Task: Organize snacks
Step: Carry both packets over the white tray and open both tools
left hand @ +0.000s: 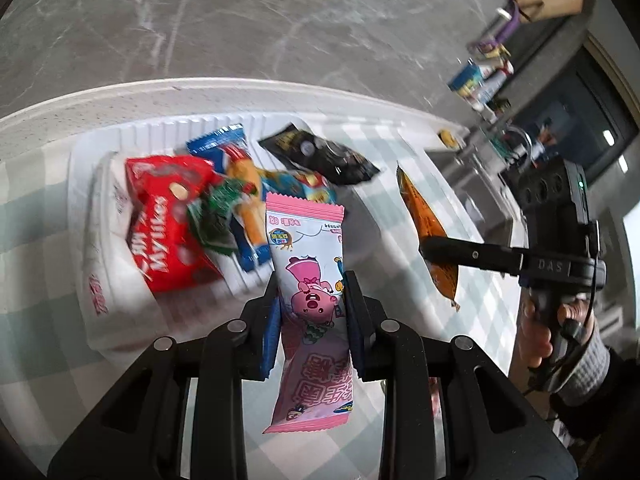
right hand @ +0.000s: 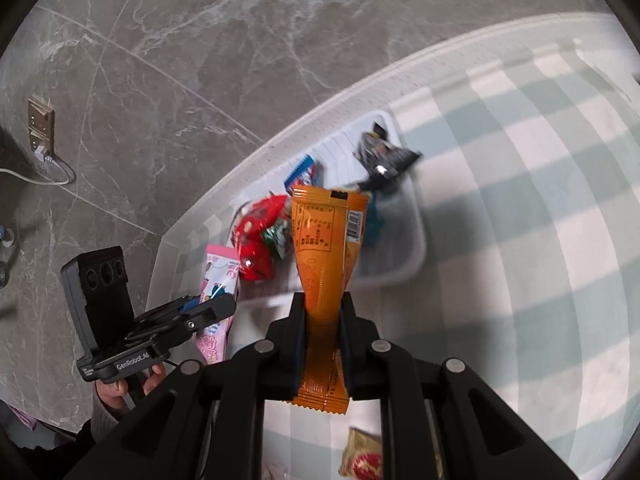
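Note:
My left gripper [left hand: 311, 292] is shut on a pink snack packet [left hand: 308, 264] and holds it upright just in front of a white ribbed tray [left hand: 84, 168]. The tray holds a red box [left hand: 168, 220], a blue-and-orange packet [left hand: 244, 184], a green wrapper [left hand: 216, 212] and a black packet [left hand: 324, 152]. My right gripper [right hand: 323, 304] is shut on an orange snack packet [right hand: 326, 248] and holds it above the tray's near side [right hand: 416, 236]. The right gripper also shows in the left wrist view [left hand: 436, 250], and the left gripper in the right wrist view [right hand: 208, 312].
The tray sits on a table with a pale green checked cloth [right hand: 520, 200], near its edge. Grey marble floor [right hand: 200, 40] lies beyond. A gold-and-red wrapped snack [right hand: 362, 456] lies on the cloth below my right gripper. Clutter and a dark cabinet [left hand: 580, 120] are at the right.

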